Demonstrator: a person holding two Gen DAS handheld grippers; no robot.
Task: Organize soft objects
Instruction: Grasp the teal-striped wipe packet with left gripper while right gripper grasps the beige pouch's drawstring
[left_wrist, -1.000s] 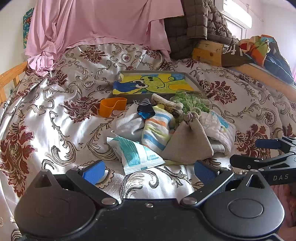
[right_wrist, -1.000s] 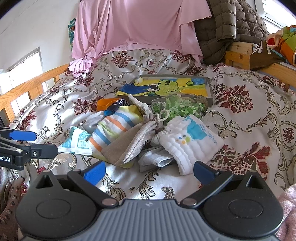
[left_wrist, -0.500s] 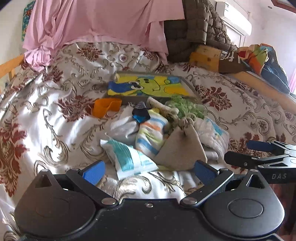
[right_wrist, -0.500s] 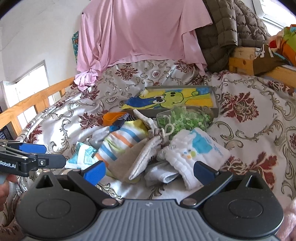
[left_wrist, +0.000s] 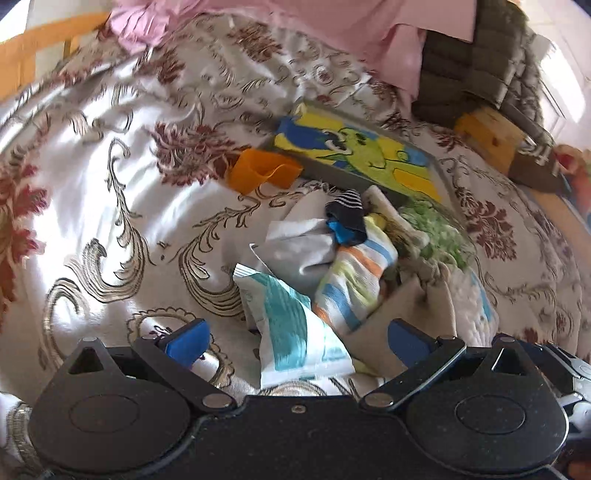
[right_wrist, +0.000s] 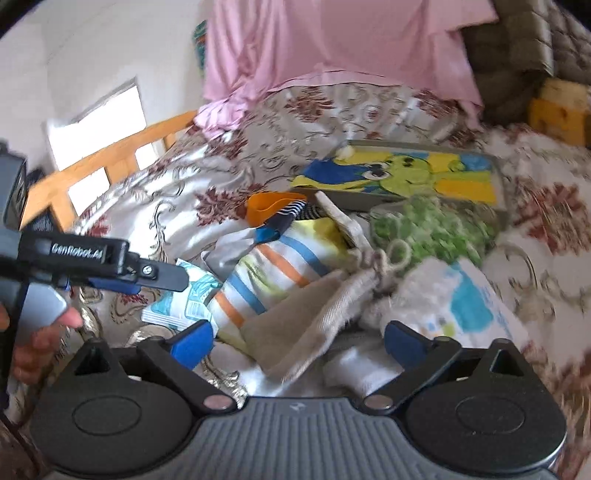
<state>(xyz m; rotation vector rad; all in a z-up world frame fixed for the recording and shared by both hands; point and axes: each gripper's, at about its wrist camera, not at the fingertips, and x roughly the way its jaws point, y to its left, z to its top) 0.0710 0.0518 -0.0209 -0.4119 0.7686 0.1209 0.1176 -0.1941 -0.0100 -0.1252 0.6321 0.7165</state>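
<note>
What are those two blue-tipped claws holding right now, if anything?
Nothing. The left gripper and the right gripper are both open above the pile of cloths, with nothing between their fingers.

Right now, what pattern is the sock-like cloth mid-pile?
Striped cloth: blue, orange, yellow-green bands on white; clearest in right wrist view.

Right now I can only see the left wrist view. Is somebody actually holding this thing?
Observer: Yes. The right view shows a hand gripping its handle from below.
Operator: Is anything hidden under the beige bag?
Observer: A folded white cloth pokes out beneath the bag, just in front of the right camera.
Operator: How does that bag close?
Observer: With a cord; its loop lies at the bag's neck, against the green stuff.
</note>
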